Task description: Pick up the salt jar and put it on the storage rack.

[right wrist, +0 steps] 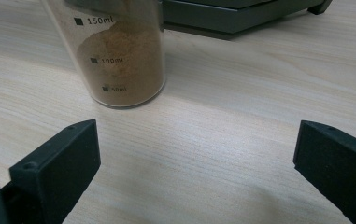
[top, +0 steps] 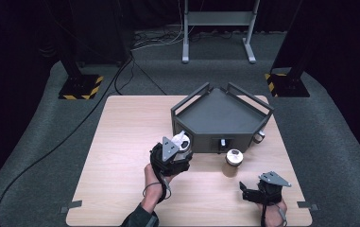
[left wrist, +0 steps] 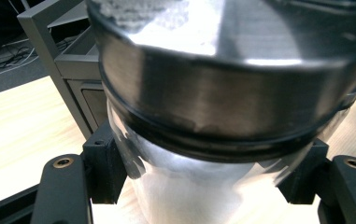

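My left gripper [top: 178, 150] is shut on a clear jar [top: 183, 141] with a metal lid and white powder inside. The jar [left wrist: 222, 102] is tilted, its lid close to the camera, and the black pads [left wrist: 102, 167] press on its glass sides. It is held a little above the table, right in front of the grey tray. A second jar [top: 233, 162] with brown powder stands upright on the table; in the right gripper view this jar [right wrist: 119, 60] shows volume marks. Behind that jar, near the table's front edge, my right gripper [top: 249, 191] [right wrist: 194, 144] is open with nothing between its jaws.
A dark grey angular tray [top: 220, 113] with raised rails stands on a box base at the back right of the wooden table [top: 121, 156]. A small knob [top: 260, 136] sticks out at its right front corner. Cables and stand feet lie on the floor beyond.
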`<state>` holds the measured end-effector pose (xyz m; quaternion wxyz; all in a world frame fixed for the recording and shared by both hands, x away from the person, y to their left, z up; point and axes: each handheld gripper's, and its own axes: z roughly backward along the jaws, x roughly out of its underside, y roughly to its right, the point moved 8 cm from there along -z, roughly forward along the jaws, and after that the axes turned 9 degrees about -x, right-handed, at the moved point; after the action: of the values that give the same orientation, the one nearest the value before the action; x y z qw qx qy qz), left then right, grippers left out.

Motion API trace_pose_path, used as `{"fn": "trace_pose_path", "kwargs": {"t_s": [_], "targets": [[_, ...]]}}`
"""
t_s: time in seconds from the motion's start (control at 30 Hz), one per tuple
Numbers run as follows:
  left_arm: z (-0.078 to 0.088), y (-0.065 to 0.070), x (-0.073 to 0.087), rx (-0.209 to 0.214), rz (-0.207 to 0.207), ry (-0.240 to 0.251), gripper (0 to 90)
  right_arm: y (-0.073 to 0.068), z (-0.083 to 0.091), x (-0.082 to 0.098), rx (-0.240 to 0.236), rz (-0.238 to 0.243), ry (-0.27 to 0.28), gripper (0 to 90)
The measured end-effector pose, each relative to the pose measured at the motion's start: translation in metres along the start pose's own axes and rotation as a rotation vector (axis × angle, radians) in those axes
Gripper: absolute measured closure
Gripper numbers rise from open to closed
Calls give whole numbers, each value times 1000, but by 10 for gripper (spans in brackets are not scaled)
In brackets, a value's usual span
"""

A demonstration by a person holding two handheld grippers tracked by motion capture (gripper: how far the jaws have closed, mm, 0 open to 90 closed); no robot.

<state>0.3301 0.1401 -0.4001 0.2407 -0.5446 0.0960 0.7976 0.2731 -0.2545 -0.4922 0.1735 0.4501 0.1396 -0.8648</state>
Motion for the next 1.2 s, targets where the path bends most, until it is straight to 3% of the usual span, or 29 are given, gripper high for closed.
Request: {"fn": "trace_pose_path", "kwargs": {"t_s": [1.2], "targets": [[-27,-11,-22,-18,-5,-25,310,0,0,-1,-4,1,-6,0]]}}
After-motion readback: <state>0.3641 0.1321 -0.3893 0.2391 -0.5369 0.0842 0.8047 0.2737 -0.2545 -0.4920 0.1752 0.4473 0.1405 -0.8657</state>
